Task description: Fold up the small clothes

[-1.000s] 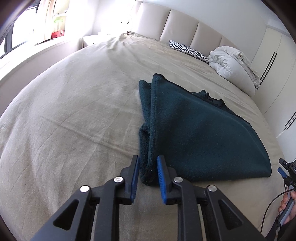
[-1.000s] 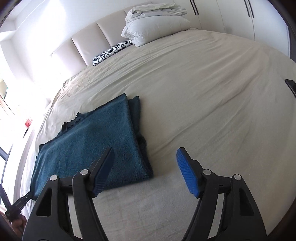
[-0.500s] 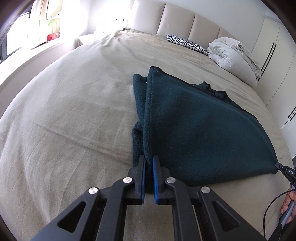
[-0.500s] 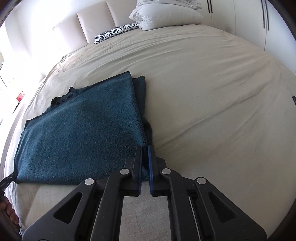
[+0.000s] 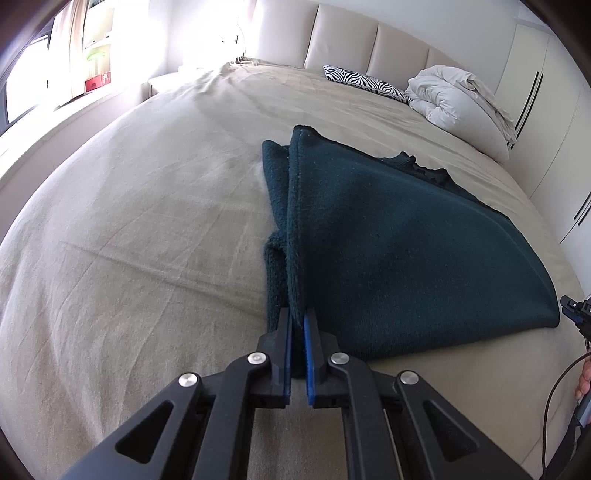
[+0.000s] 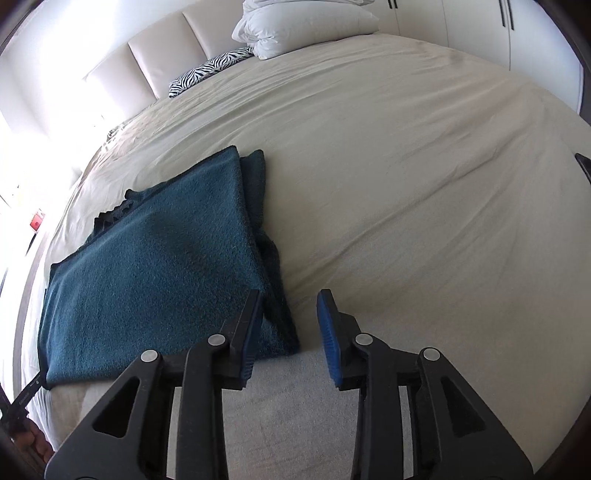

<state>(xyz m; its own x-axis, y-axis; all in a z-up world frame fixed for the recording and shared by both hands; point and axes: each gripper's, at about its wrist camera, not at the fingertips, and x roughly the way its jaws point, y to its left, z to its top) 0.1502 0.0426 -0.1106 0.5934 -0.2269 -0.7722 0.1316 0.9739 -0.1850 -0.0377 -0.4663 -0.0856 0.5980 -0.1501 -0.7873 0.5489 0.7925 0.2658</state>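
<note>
Bedding in pale beige is filling both views, and a folded dark teal garment (image 5: 399,236) is lying on the bed (image 5: 129,229), near its foot end. In the left wrist view the left tongs (image 5: 297,325) are pinching the near corner of that garment's folded edge, their blue pads closed tight on the fabric. This view is also showing a bright window (image 5: 40,70) with a small red box (image 5: 96,82) on the sill, both washed out by glare. At its right edge the tip of the right tongs (image 5: 574,308) is peeking in beside the garment's other near corner, with a cable (image 5: 554,398) and part of a hand (image 5: 585,380) below it.

The right wrist view is showing those right tongs (image 6: 290,310) from behind: their jaws have just been opening and are standing apart, with the garment's near right corner lying loose between the pads, which are not pressing on it. The left pad is sitting over the fabric; the right pad is hanging over bare sheet. At the lower left edge the tip of the left tongs is meeting the garment's far corner.

Both views are taking in the padded headboard (image 5: 369,40), a zebra-striped pillow (image 6: 210,70), a bundled white duvet (image 6: 306,26) and white wardrobe doors (image 5: 546,110). Writing is not readable anywhere; the red box's marking is too blurred to make out.
</note>
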